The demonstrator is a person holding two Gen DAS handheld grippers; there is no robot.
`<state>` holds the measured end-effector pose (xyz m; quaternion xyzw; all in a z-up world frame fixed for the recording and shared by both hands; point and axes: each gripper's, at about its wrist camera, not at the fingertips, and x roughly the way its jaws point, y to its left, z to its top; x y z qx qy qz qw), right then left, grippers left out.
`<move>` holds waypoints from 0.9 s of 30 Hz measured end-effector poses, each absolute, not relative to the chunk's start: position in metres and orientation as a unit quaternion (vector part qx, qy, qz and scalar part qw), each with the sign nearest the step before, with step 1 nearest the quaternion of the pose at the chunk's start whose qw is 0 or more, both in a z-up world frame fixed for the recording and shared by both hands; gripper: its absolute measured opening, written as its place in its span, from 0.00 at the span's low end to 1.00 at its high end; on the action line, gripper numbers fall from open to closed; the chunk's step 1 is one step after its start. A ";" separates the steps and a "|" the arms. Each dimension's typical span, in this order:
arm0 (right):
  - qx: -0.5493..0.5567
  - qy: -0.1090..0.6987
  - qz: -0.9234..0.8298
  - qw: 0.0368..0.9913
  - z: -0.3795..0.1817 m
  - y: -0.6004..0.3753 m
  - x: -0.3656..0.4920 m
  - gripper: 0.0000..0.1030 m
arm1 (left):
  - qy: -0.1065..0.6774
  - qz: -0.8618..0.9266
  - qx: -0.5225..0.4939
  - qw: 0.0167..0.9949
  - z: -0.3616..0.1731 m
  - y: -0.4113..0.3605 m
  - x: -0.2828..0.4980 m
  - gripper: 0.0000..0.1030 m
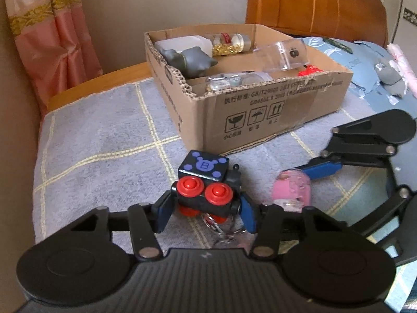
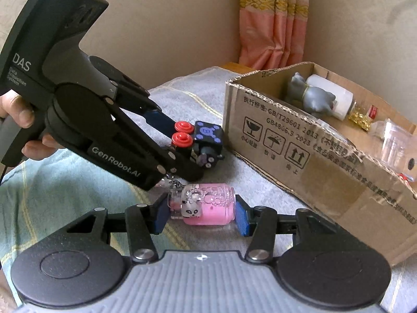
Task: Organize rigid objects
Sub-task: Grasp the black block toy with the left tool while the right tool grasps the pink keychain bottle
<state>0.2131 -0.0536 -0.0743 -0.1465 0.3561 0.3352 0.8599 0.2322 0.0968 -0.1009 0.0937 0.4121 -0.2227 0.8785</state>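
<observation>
Left fingers (image 1: 164,215) clamp block toy (image 1: 206,185), keychain (image 1: 221,230) half hidden

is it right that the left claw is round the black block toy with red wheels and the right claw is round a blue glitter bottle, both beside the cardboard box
Not quite: the bottle between the right claw fingers is pink, not blue, as the right wrist view shows. The rest holds: the left claw is round the black block toy with red wheels, both beside the cardboard box.

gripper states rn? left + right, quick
Left tongs: closed on the black block toy.
Right tongs: pads either side of the pink bottle charm, gap visible at the right pad; not gripping yet.
</observation>
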 end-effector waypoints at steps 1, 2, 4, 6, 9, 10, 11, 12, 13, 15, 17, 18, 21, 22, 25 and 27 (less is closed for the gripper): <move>-0.147 0.357 0.333 0.860 -0.074 -0.056 0.211 0.54 | 0.413 -0.220 0.094 0.879 -0.101 0.097 0.232 0.51; -0.148 0.357 0.332 0.860 -0.074 -0.058 0.209 0.54 | 0.413 -0.220 0.093 0.879 -0.100 0.098 0.231 0.51; -0.147 0.360 0.328 0.861 -0.074 -0.065 0.205 0.54 | 0.415 -0.216 0.094 0.879 -0.100 0.098 0.231 0.51; -0.144 0.364 0.322 0.862 -0.073 -0.073 0.202 0.54 | 0.415 -0.216 0.095 0.879 -0.099 0.097 0.230 0.51; -0.143 0.367 0.313 0.864 -0.072 -0.083 0.200 0.54 | 0.414 -0.215 0.100 0.879 -0.098 0.094 0.229 0.53; -0.144 0.368 0.309 0.865 -0.072 -0.086 0.199 0.54 | 0.412 -0.216 0.103 0.879 -0.098 0.093 0.227 0.53; -0.144 0.369 0.306 0.866 -0.072 -0.089 0.199 0.54 | 0.411 -0.216 0.107 0.879 -0.097 0.092 0.227 0.53; -0.145 0.370 0.301 0.867 -0.072 -0.093 0.198 0.54 | 0.410 -0.213 0.115 0.879 -0.097 0.091 0.226 0.53; -0.144 0.372 0.297 0.868 -0.072 -0.096 0.199 0.54 | 0.409 -0.208 0.122 0.880 -0.098 0.090 0.226 0.53; -0.140 0.374 0.286 0.871 -0.072 -0.103 0.200 0.54 | 0.409 -0.207 0.121 0.880 -0.099 0.091 0.227 0.53; -0.135 0.377 0.277 0.874 -0.072 -0.111 0.200 0.54 | 0.415 -0.207 0.113 0.879 -0.099 0.093 0.229 0.53; -0.133 0.379 0.276 0.873 -0.072 -0.115 0.200 0.54 | 0.416 -0.206 0.114 0.878 -0.099 0.092 0.229 0.53; -0.130 0.384 0.273 0.872 -0.073 -0.123 0.200 0.54 | 0.410 -0.204 0.136 0.879 -0.098 0.088 0.227 0.69; -0.128 0.387 0.274 0.871 -0.074 -0.125 0.200 0.54 | 0.405 -0.206 0.145 0.879 -0.098 0.087 0.227 0.73; -0.130 0.385 0.275 0.871 -0.074 -0.127 0.198 0.54 | 0.399 -0.215 0.165 0.876 -0.097 0.083 0.228 0.73; -0.130 0.384 0.276 0.871 -0.074 -0.127 0.199 0.55 | 0.396 -0.225 0.173 0.873 -0.098 0.081 0.231 0.73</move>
